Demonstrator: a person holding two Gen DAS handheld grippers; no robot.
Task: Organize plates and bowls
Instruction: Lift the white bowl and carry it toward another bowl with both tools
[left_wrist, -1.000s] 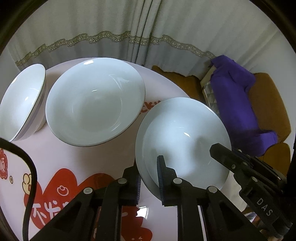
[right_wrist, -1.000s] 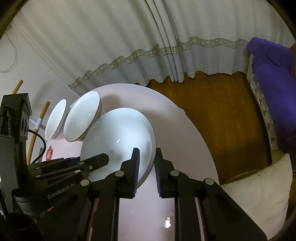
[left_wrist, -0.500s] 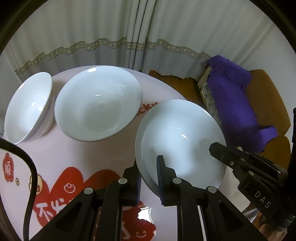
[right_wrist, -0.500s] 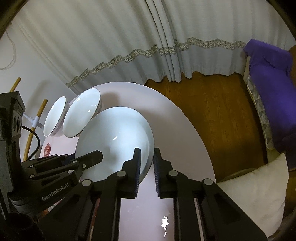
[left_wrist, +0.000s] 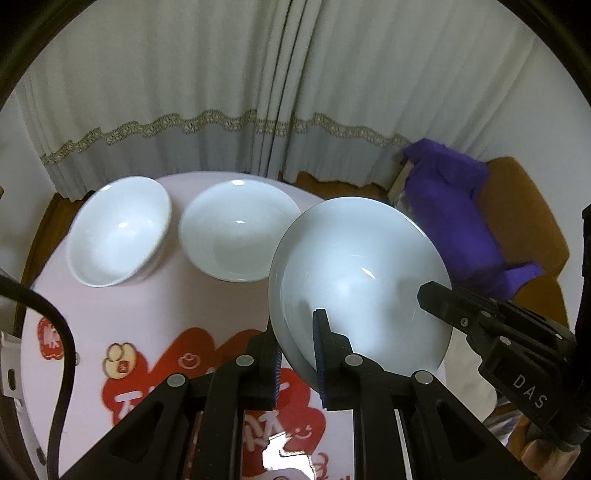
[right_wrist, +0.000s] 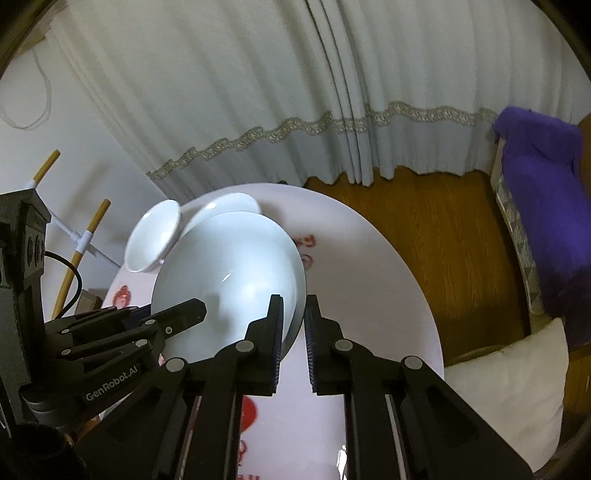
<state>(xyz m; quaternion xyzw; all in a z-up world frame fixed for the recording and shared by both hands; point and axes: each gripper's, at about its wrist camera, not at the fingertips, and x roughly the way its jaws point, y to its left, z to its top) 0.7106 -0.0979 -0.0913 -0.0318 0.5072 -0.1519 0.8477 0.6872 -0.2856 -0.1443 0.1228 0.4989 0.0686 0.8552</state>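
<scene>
A large white plate (left_wrist: 362, 280) is held above the pink round table (left_wrist: 122, 306) by both grippers. My left gripper (left_wrist: 295, 350) is shut on its near-left rim. My right gripper (right_wrist: 293, 328) is shut on its right rim; the plate (right_wrist: 232, 273) fills the middle of the right wrist view. The right gripper's fingers (left_wrist: 461, 314) also show at the plate's right side in the left wrist view. A wide white bowl (left_wrist: 236, 236) and a deeper white bowl (left_wrist: 118, 232) rest on the table beyond, also in the right wrist view (right_wrist: 221, 210) (right_wrist: 153, 236).
Grey curtains (left_wrist: 258, 110) hang behind the table. A purple cloth (left_wrist: 454, 206) lies over a brown chair (left_wrist: 524, 206) at the right. A white cushion (right_wrist: 513, 380) lies on the wooden floor (right_wrist: 443, 240). Wooden sticks (right_wrist: 85, 243) stand at the left. The table (right_wrist: 369, 280) has red prints.
Both grippers have lifted the plate up off the table and tilted it. The two bowls now look smaller and farther below; they have not moved.
</scene>
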